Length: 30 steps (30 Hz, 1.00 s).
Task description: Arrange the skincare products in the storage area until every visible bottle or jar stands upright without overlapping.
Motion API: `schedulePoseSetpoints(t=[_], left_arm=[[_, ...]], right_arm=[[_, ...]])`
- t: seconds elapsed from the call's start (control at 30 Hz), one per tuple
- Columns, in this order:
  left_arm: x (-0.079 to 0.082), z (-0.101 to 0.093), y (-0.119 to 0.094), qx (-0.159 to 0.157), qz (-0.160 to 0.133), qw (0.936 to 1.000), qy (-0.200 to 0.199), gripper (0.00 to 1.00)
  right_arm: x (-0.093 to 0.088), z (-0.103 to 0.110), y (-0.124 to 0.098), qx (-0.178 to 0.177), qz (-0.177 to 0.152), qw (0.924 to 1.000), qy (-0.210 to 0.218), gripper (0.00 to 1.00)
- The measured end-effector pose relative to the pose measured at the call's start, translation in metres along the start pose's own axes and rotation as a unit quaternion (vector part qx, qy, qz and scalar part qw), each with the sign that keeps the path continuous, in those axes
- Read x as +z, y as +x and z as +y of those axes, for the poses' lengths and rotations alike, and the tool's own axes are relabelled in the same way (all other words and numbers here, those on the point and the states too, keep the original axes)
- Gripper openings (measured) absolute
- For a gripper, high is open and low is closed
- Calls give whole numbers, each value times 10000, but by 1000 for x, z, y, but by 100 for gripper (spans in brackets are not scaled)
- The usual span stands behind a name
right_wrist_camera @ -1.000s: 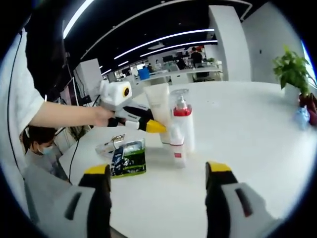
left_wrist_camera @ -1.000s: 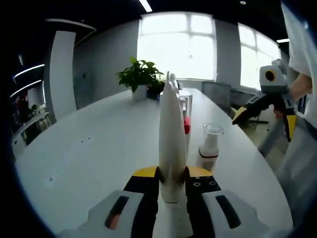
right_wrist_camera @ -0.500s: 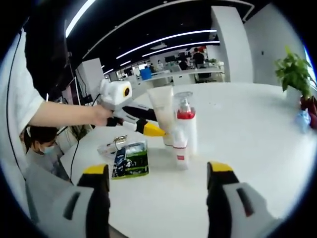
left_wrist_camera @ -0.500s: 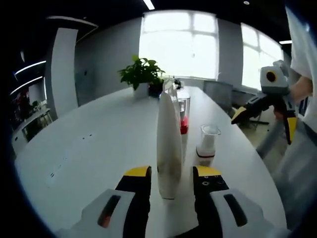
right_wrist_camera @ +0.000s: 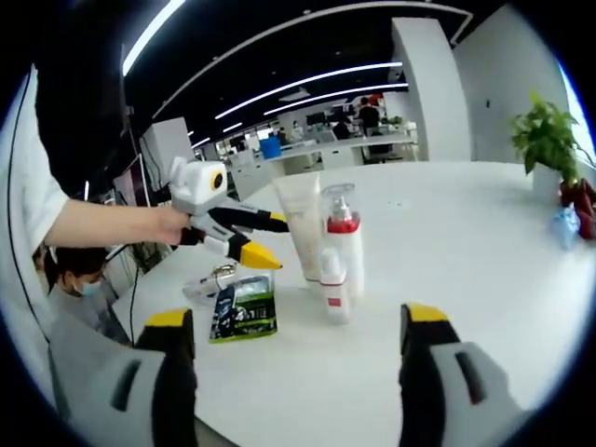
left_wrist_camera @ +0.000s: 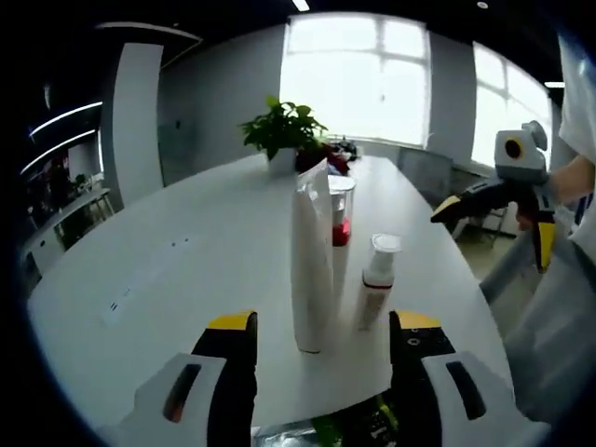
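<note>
Both grippers' jaws wide, holding nothing. White tube (left_wrist_camera: 310, 261) stands upright, close beside pump bottle (right_wrist_camera: 342, 244); a careless left gripper (right_wrist_camera: 244, 237) could topple it.

Open table all around a tight cluster of three products

Ahead of the left gripper (left_wrist_camera: 321, 340), the white tube (left_wrist_camera: 310, 261), pump bottle (left_wrist_camera: 340, 219) and small bottle (left_wrist_camera: 376, 291) stand together; bare table (left_wrist_camera: 168, 270) beside them. Near the right gripper (right_wrist_camera: 296, 331), a green packet (right_wrist_camera: 242, 307) lies on the table.
</note>
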<state>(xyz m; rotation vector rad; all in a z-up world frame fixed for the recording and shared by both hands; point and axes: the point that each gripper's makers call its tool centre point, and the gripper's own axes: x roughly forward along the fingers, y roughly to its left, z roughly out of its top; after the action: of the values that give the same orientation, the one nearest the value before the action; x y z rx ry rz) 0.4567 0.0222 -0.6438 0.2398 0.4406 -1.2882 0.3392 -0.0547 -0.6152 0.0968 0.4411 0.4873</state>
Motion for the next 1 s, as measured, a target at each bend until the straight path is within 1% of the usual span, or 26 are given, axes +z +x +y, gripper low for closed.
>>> schedulePoseSetpoints(t=[0.13,0.27,0.37,0.5,0.67,0.77,0.9,1.0], left_arm=[[-4,-8,-11,128,81,9998,-115,59],[-13,-13,-22,329,265,9987,-293,68],[-19,-20,-33,400,438,9972,-460,66],[-19,-30,-45,545,319,9962,-606,70],[-25,-38,-58,763,335,9933,-807,76],[-28,-46,-66,834,332,9920,-886,76],[-30,-54,-79,1070,201,9884,-1059,81],[-36,-61,-88,1220,179,9853,-1178,83]], right_arm=[[1,0,-4,-3,-18,10000,-13,94],[3,2,-8,93,-74,9999,41,97],[7,3,-11,129,-112,9999,-18,99],[10,-2,-15,120,-120,9998,-53,100],[11,-4,-19,114,-131,9998,-110,100],[9,-4,-23,111,-120,9998,-131,100],[4,-2,-28,135,-78,9998,-142,100],[2,1,-30,159,-59,9997,-146,100]])
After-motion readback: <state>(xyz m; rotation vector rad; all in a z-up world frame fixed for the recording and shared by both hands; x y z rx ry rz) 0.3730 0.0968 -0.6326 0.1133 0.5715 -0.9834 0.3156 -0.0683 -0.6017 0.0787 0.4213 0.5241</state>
